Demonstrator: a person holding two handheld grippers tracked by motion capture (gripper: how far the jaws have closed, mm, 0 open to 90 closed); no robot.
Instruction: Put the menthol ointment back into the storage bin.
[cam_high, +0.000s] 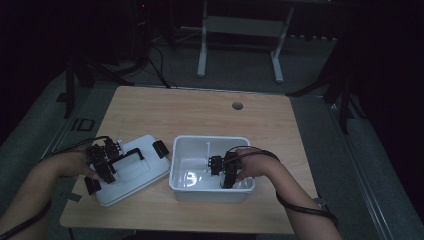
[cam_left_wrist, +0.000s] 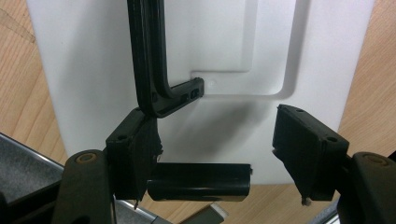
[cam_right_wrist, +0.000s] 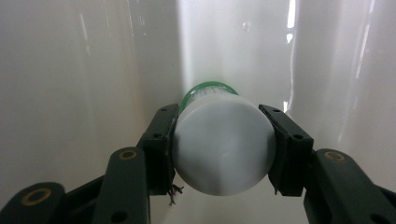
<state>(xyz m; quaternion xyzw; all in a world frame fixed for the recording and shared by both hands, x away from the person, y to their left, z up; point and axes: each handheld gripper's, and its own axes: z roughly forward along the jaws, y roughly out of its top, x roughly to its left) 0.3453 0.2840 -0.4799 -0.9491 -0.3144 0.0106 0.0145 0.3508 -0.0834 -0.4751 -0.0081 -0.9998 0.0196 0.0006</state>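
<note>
The right gripper (cam_high: 223, 172) is down inside the white tub (cam_high: 210, 192), and its jaws are clamped on a small white jar (cam_right_wrist: 224, 151) with a green band at its far end. The jar lies sideways between the pads, flat white end toward the gripper's camera, green end toward the tub's wall. From the high view it sits at about four o'clock within the tub, near the front wall.

The grip looks like the weak spot to me. The pads hold a smooth round body across its width, so a slight twist of the wrist could let the jar roll or slide out. If the jaws part while the jar hangs above the floor of the tub, it may drop, bounce and roll into a corner. The gripper is also tight to the front wall, and a careless lift could knock the rim and shove the whole tub across the wooden table (cam_high: 200, 107).

Apart from the held jar I make out nothing else in the tub; its floor shows only bright glare.

The lid (cam_high: 137, 172) lies flat on the table at nine o'clock from the tub, just beside it. The left gripper (cam_left_wrist: 217, 147) hovers over the lid with jaws partly open and nothing between the pads; one pad sits against the lid's black handle (cam_left_wrist: 152, 70). A nudge there could push the lid into the tub.
</note>
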